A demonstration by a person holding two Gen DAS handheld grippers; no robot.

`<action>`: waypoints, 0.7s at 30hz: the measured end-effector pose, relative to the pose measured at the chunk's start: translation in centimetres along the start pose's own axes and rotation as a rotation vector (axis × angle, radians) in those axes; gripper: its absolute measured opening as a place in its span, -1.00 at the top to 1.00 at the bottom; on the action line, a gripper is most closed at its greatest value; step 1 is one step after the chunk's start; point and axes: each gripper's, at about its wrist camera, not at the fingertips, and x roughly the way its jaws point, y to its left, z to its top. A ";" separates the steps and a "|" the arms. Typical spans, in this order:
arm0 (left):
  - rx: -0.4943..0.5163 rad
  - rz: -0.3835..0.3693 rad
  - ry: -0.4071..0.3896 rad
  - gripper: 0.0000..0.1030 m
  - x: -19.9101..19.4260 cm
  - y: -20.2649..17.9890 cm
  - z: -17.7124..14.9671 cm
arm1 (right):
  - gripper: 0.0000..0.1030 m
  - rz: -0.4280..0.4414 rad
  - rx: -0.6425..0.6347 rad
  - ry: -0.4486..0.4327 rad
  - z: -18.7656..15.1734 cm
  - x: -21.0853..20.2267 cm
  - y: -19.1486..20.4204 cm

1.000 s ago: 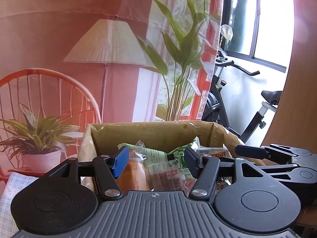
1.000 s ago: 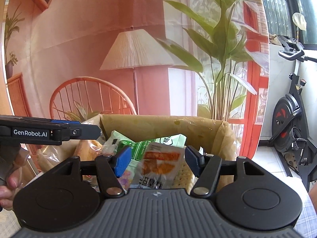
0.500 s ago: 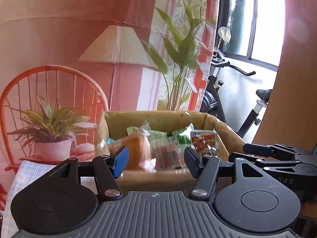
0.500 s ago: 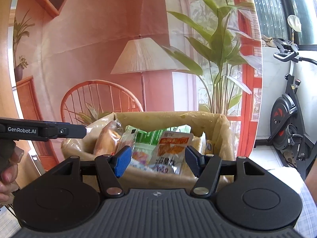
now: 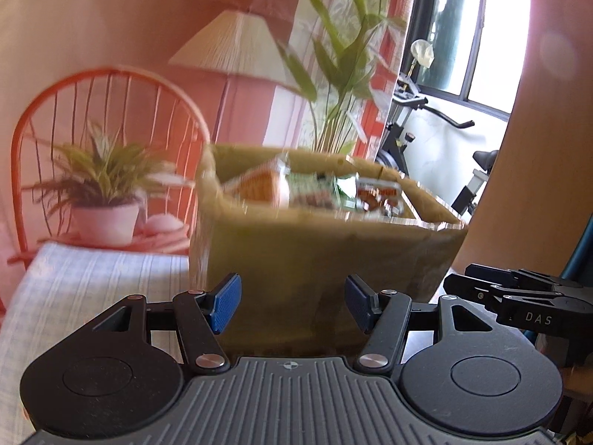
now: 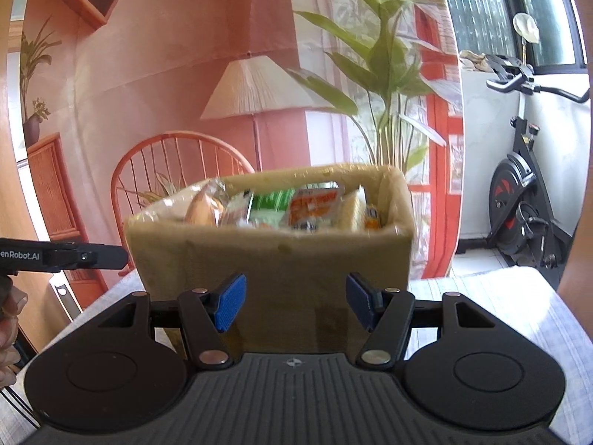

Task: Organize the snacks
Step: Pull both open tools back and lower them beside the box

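With snacks (image 6: 292,207) seen packed upright inside the box (image 6: 274,259) on the cloth, both the left gripper (image 5: 292,302) and right gripper (image 6: 294,302) are held spread and empty before the box, so sorting is judged nearly complete, a final check remaining.

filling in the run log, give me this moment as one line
left gripper: open, empty | right gripper: open, empty | snack packets: upright in cardboard box | box: on checked cloth

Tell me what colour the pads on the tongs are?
Blue pads on black tongs, seen best in the right wrist view.
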 end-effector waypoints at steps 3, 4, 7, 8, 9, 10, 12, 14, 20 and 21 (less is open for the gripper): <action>-0.011 0.008 0.036 -0.25 0.8 0.4 -1.3 | -0.23 -0.001 0.015 0.034 -1.4 0.3 -0.2; -0.009 0.012 0.045 -0.25 1.0 0.5 -1.8 | -0.23 -0.002 0.023 0.046 -1.9 0.5 -0.3; -0.006 0.010 0.076 -0.25 1.9 0.9 -3.0 | -0.23 -0.002 0.039 0.080 -3.2 0.9 -0.4; -0.006 0.008 0.086 -0.24 2.2 1.0 -3.5 | -0.23 0.000 0.042 0.091 -3.7 1.1 -0.5; -0.007 0.008 0.098 -0.24 2.6 1.1 -3.8 | -0.23 0.004 0.043 0.103 -4.1 1.2 -0.5; -0.007 0.007 0.109 -0.24 3.1 1.2 -4.2 | -0.23 0.006 0.043 0.117 -4.6 1.4 -0.5; -0.008 0.002 0.134 -0.23 4.1 1.5 -4.9 | -0.23 0.011 0.042 0.152 -5.7 2.0 -0.4; -0.006 -0.007 0.160 -0.23 5.0 1.8 -5.5 | -0.23 0.017 0.044 0.190 -6.7 2.8 -0.4; -0.026 -0.028 0.218 -0.11 7.6 3.4 -6.8 | -0.23 0.040 0.063 0.304 -9.0 5.7 -0.3; -0.028 -0.032 0.223 -0.10 7.9 3.6 -6.9 | -0.22 0.044 0.060 0.320 -9.4 6.2 -0.3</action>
